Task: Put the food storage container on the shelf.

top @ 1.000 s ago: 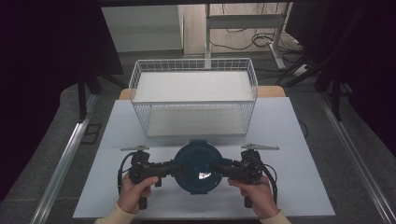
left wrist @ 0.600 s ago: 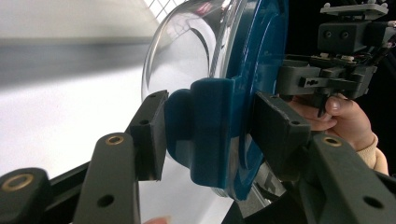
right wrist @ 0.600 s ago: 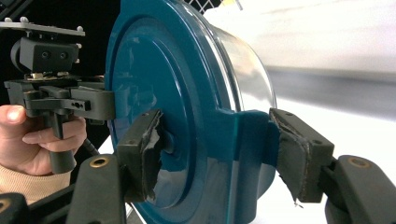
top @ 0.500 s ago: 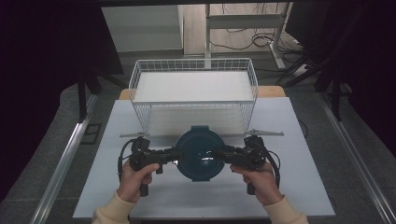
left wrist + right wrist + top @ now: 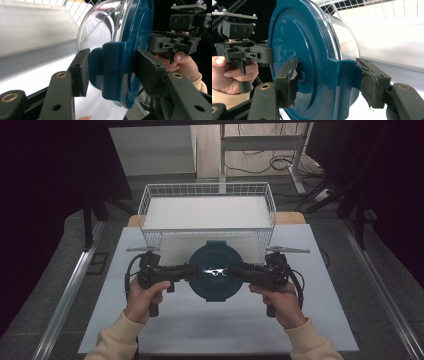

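A round container (image 5: pixel 215 271) with a dark blue lid and a clear body is held above the white tabletop (image 5: pixel 200 325), just in front of a white wire basket (image 5: pixel 207 213). Seen from above, its blue lid faces up — the clear body is below it. The left gripper (image 5: pixel 186 271) grasps it from the left, and the right gripper (image 5: pixel 241 272) grasps it from the right, the two meeting it at opposite edges. In the left gripper view, the jaws are clenched on a blue latch tab (image 5: pixel 110 68) at the lid's rim, one pad on each side of it. In the right gripper view, the jaws clamp the matching blue tab (image 5: pixel 342 72) on the other side; their pads look worn and torn. The person's left hand (image 5: pixel 144 297) and right hand (image 5: pixel 280 302) grip the handles, cream sleeves entering from the bottom edge. The basket stands at the far end of the tabletop — its floor is bare white.
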The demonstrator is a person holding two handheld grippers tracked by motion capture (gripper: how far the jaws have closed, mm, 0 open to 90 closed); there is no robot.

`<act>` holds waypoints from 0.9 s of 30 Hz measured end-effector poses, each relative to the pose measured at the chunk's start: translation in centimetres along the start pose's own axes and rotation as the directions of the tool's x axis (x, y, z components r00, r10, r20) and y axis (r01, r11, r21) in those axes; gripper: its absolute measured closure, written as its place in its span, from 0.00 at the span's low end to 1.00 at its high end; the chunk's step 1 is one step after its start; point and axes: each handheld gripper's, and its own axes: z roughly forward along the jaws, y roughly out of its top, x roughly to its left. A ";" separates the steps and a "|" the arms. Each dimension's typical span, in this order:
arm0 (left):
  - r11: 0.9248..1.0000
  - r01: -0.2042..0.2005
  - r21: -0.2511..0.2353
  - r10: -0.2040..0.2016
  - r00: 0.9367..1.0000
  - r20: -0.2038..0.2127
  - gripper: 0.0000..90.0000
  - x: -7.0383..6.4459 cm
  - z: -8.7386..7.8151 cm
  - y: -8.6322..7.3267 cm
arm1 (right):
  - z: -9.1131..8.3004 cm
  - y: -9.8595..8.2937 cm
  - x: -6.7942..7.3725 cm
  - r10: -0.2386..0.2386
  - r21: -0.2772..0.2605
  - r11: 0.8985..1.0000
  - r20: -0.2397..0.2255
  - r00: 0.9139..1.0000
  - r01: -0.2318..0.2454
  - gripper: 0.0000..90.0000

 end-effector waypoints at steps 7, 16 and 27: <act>1.000 -0.016 -0.009 0.016 1.000 0.005 0.53 -0.5 -0.3 1.6 | -0.4 1.5 0.5 -0.016 -0.016 1.000 0.000 1.000 0.016 0.42; 0.999 -0.035 -0.025 0.035 0.999 0.004 0.53 -1.0 -0.9 3.5 | -0.6 3.5 1.1 -0.037 -0.030 0.999 0.003 0.999 0.037 0.42; 0.998 -0.046 -0.036 0.046 0.999 0.008 0.53 -1.4 -1.4 5.6 | -0.7 5.7 1.8 -0.048 -0.042 0.998 0.008 0.999 0.049 0.42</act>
